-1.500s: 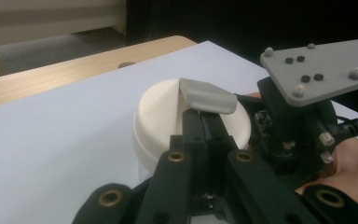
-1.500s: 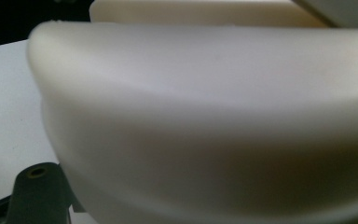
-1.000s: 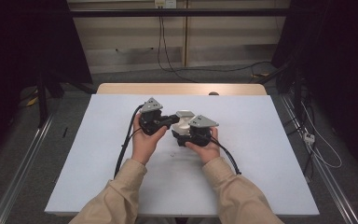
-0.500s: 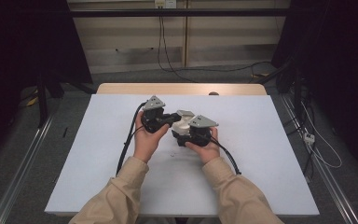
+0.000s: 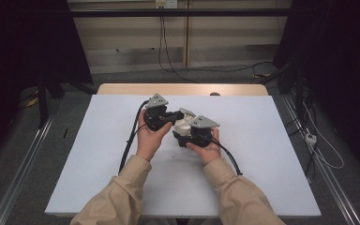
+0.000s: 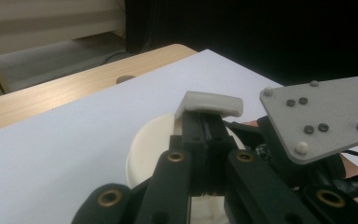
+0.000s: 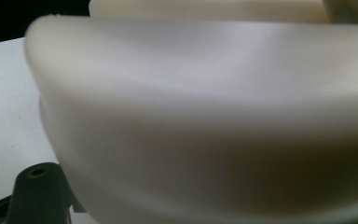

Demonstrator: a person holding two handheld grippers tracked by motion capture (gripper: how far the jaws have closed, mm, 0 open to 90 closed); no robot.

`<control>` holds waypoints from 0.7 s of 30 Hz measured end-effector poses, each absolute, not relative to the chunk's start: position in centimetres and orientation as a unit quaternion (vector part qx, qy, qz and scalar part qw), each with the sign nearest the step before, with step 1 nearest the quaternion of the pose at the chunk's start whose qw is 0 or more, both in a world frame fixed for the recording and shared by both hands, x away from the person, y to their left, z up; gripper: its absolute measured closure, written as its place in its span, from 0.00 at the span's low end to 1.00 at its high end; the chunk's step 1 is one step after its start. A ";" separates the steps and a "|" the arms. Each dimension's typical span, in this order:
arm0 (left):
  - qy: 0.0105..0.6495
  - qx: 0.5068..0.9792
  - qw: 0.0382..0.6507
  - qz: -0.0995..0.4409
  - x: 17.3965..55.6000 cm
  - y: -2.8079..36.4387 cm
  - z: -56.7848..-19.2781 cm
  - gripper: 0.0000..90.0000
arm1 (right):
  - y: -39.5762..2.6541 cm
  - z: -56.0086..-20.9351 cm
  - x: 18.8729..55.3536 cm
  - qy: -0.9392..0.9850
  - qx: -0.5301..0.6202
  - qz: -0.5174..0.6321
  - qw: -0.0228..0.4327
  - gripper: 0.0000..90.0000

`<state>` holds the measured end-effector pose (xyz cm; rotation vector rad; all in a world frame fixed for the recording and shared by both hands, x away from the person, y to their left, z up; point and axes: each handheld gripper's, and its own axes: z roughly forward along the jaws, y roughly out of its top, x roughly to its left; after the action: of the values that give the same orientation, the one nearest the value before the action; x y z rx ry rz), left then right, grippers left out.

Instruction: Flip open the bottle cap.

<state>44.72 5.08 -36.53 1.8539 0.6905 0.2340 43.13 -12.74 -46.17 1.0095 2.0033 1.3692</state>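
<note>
A cream round container point(image 5: 185, 123) sits mid-table between my two grippers. My left gripper point(image 5: 177, 115) comes in from the left. In the left gripper view its jaws point(image 6: 209, 122) stand pressed together on a pale grey flat piece point(image 6: 210, 103) above the container point(image 6: 150, 148). My right gripper point(image 5: 182, 136) is at the container's near right side, and its grey plate point(image 6: 320, 117) appears in the left gripper view. In the right gripper view the container's smooth cream wall point(image 7: 205, 116) is very near, one black jaw pokes up at the bottom left, and the other is hidden behind the wall.
The white table top point(image 5: 98, 154) has open room to both sides of the hands. A bare wooden strip point(image 5: 178, 89) runs along its far edge. Black cables point(image 5: 127, 145) trail from each gripper toward the person. Metal rails and floor cables lie off the table's sides.
</note>
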 end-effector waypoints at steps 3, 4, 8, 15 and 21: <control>0.290 0.782 0.543 0.100 44.7 5.0 -36.4 1.00 | -12.7 -46.2 43.1 0.738 0.372 0.503 0.255 0.20; 0.289 0.782 0.543 0.100 44.8 5.0 -36.4 1.00 | -12.7 -46.2 43.1 0.738 0.372 0.503 0.255 0.20; 0.289 0.781 0.545 0.101 44.8 4.9 -36.3 1.00 | -12.7 -46.2 43.1 0.738 0.371 0.503 0.255 0.20; 0.288 0.782 0.543 0.103 44.9 4.7 -36.1 0.99 | -12.7 -46.2 43.1 0.738 0.372 0.502 0.255 0.20; 0.287 0.782 0.543 0.101 45.1 4.5 -35.9 0.99 | -12.7 -46.2 43.1 0.738 0.372 0.502 0.254 0.20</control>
<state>45.10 4.55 -35.90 1.8573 0.6819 0.2407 43.13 -12.72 -46.17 1.0112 2.0045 1.3639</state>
